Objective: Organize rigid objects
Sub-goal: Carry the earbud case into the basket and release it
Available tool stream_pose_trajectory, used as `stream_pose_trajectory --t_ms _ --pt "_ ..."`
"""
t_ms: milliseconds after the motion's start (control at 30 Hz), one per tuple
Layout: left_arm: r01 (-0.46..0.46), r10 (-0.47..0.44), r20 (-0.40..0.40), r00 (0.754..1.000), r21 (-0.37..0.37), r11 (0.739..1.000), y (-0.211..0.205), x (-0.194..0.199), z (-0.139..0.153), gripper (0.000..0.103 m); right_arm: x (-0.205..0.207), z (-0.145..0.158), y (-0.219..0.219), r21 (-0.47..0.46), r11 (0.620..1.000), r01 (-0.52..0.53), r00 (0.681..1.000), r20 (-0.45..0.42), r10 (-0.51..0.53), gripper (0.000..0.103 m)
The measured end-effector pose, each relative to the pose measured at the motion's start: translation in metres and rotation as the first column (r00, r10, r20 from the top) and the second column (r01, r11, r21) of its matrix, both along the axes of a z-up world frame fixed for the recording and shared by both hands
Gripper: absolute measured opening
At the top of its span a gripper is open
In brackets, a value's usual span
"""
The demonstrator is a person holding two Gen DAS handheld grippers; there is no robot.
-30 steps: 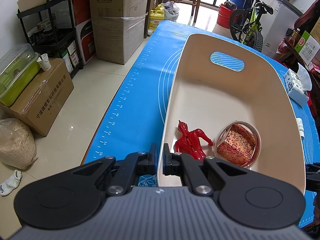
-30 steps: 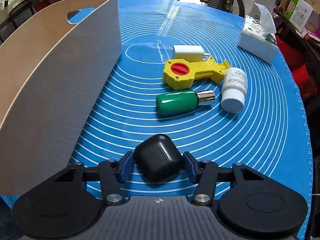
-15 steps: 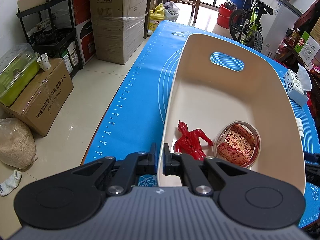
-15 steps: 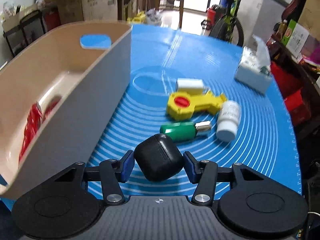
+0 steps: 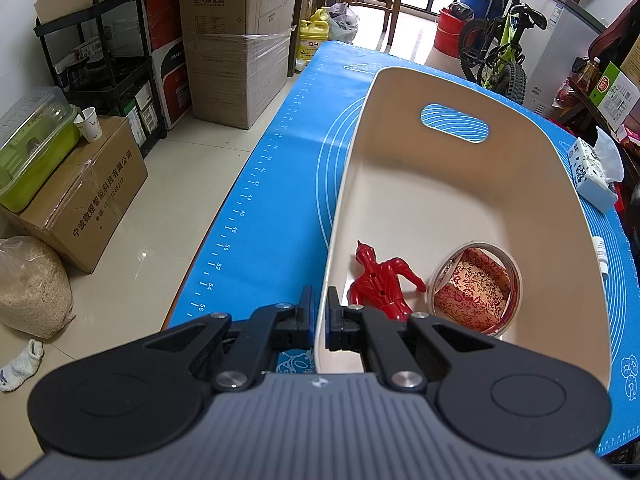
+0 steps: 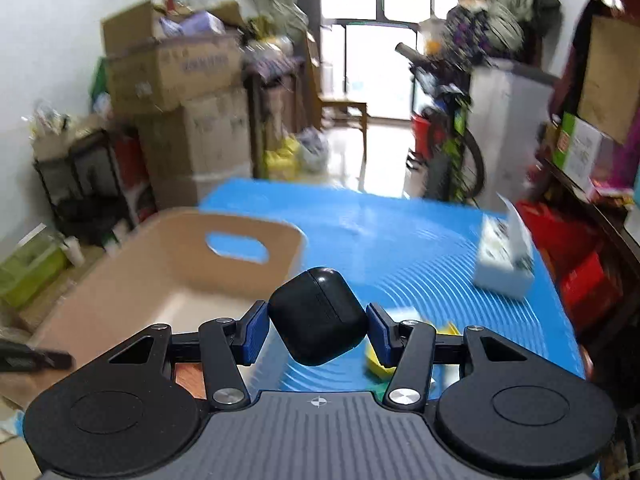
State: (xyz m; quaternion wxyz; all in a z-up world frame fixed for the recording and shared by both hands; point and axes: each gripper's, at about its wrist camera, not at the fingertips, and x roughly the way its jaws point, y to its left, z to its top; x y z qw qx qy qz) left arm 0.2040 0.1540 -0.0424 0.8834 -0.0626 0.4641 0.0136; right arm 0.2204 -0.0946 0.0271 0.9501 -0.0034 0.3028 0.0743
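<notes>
Left wrist view: my left gripper [image 5: 319, 316] is clamped on the near rim of the cream storage bin [image 5: 552, 208], one finger outside the wall and one inside. The bin stands on the blue baking mat [image 5: 280, 184], its handle cut-out at the far end. Inside, at the near end, a red toy figure [image 5: 378, 280] lies on the bin floor just beside a round clear container [image 5: 476, 288] with a red-and-gold patterned lining. A tissue pack [image 5: 592, 176] sits on the mat to the right of the bin.

Right wrist view (motion-blurred): my right gripper [image 6: 318, 332] is clamped on a black earbud case [image 6: 318, 316], which is pressed between the blue pads [image 6: 254, 332] and tilted. The case is held above the mat [image 6: 400, 240], just right of the bin's [image 6: 168, 256] far right corner. A yellow object [image 6: 376, 360], mostly hidden behind the right finger, lies on the mat below. The tissue pack [image 6: 504, 260] stands farther right.
</notes>
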Motion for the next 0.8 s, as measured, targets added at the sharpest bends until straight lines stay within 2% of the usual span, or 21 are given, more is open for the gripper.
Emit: stream_pose_trajectory --t_ms 133,267,567,800 --pt "0.0 0.0 0.0 1.0 -0.001 1.0 0.0 0.0 0.0 0.006 0.003 0.008 0.028 -0.005 0.996 -0.091 0.995 0.029 0.091 0.057" --pt "0.001 -0.001 0.0 1.0 0.001 1.0 -0.001 0.0 0.0 0.006 0.007 0.001 0.057 -0.028 0.987 -0.16 0.987 0.009 0.161 0.057" --pt "0.001 -0.001 0.001 1.0 0.0 1.0 -0.001 0.0 0.0 0.006 0.017 -0.034 0.108 -0.075 0.959 -0.275 0.953 -0.15 0.261 0.057" --pt "0.0 0.0 0.0 1.0 -0.001 1.0 -0.001 0.0 0.0 0.006 0.024 -0.061 0.122 -0.123 0.94 -0.319 0.921 -0.273 0.277 0.058"
